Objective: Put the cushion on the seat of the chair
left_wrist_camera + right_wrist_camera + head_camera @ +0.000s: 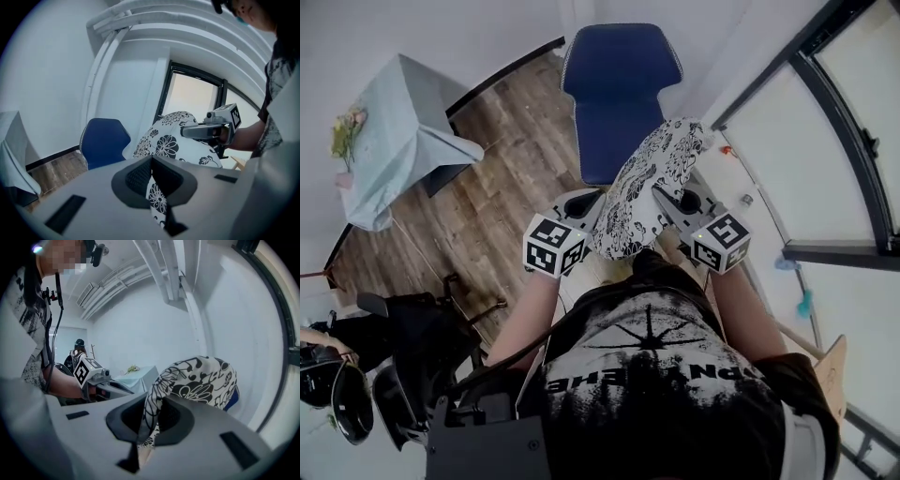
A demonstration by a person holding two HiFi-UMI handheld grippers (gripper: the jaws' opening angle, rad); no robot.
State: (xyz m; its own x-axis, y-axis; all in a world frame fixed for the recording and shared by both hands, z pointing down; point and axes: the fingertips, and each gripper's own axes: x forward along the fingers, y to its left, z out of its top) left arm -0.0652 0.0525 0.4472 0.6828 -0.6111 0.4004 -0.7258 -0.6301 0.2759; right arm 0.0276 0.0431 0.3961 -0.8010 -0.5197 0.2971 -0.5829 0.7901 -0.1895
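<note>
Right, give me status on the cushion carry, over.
Shut on cushion: left gripper, right gripper. It's in the air, not yet on blue chair. Visible seat looks clear.

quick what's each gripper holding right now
Left gripper: closed on one edge of the cushion.
Right gripper: closed on the cushion's other edge.

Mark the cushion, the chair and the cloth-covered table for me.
cushion [644, 190]: head view, middle of the floral fabric.
chair [614, 141]: head view, blue upholstery just beyond the cushion.
table [398, 131]: head view, pale cloth draped over its top.
</note>
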